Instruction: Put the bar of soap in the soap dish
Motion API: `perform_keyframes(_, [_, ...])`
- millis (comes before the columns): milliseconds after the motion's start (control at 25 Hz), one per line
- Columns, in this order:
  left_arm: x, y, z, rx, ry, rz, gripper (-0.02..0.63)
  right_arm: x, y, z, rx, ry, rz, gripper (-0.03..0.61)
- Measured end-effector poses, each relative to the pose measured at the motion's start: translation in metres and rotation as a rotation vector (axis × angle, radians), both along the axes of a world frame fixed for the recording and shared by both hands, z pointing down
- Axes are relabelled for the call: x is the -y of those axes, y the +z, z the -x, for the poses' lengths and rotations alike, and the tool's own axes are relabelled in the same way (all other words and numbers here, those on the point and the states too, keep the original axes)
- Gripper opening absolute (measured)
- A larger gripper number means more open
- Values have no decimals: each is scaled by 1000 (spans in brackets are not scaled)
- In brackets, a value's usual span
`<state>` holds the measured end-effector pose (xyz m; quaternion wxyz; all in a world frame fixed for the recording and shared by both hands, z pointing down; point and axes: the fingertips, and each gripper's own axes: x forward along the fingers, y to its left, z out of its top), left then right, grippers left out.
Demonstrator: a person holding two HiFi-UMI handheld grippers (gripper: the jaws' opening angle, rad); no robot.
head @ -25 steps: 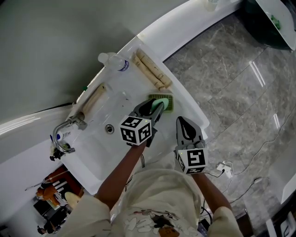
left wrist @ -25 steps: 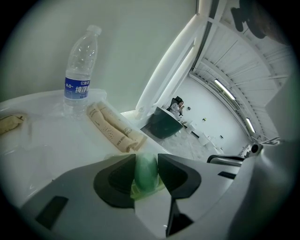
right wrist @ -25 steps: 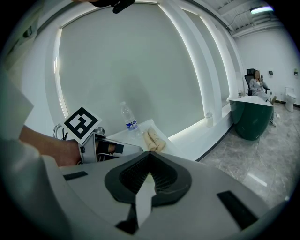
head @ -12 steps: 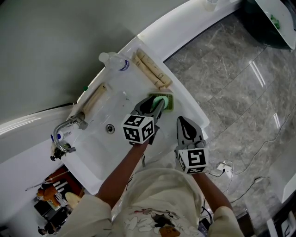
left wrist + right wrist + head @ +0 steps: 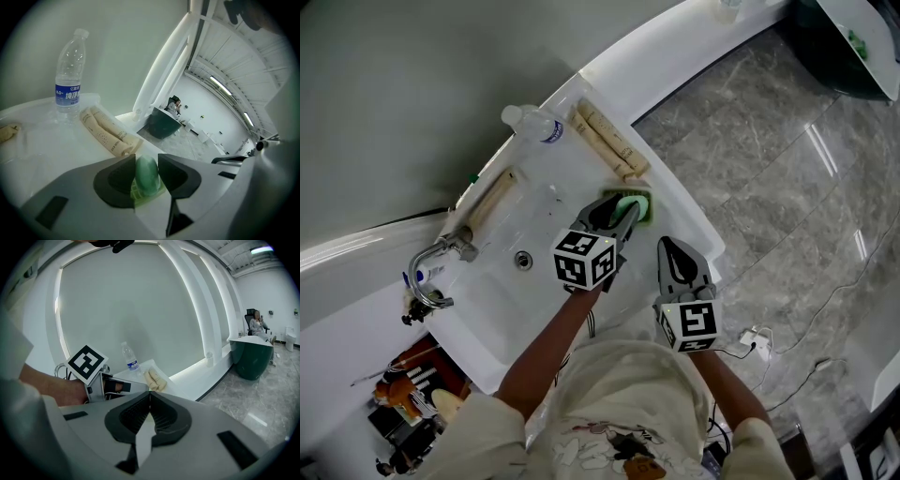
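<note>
A green bar of soap [image 5: 147, 175] sits between the pads of my left gripper [image 5: 146, 161], which is shut on it. Right under it lies the green ribbed soap dish [image 5: 135, 193]. In the head view the left gripper [image 5: 623, 214] reaches over the soap dish [image 5: 643, 200] on the right rim of the white sink [image 5: 502, 309], and the soap [image 5: 628, 206] shows as a pale green strip at its tips. My right gripper [image 5: 673, 246] hangs off the counter's front edge, shut and holding nothing; its jaws [image 5: 150, 397] meet at the tips.
Two rolled beige towels [image 5: 607, 141] lie behind the dish, with a water bottle [image 5: 530, 124] at the back rim. Another roll [image 5: 492, 200] rests on the left rim near the chrome tap [image 5: 431, 272]. The basin drain [image 5: 522, 261] is left of my left gripper.
The left gripper has crept slightly right and away from me, toward the dish, with the soap still held. The right gripper has not moved.
</note>
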<state>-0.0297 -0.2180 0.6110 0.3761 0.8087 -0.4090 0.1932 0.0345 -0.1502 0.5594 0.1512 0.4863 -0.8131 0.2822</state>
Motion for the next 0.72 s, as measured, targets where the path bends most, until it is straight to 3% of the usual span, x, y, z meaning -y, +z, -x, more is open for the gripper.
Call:
perform_keyframes(240, [0, -2, 10, 67, -16, -35, 169, 0, -1, -1, -2, -3, -3, 6])
perform_keyframes(720, [-2, -10, 14, 57, -29, -44, 175, -2, -5, 0, -1, 0, -5, 6])
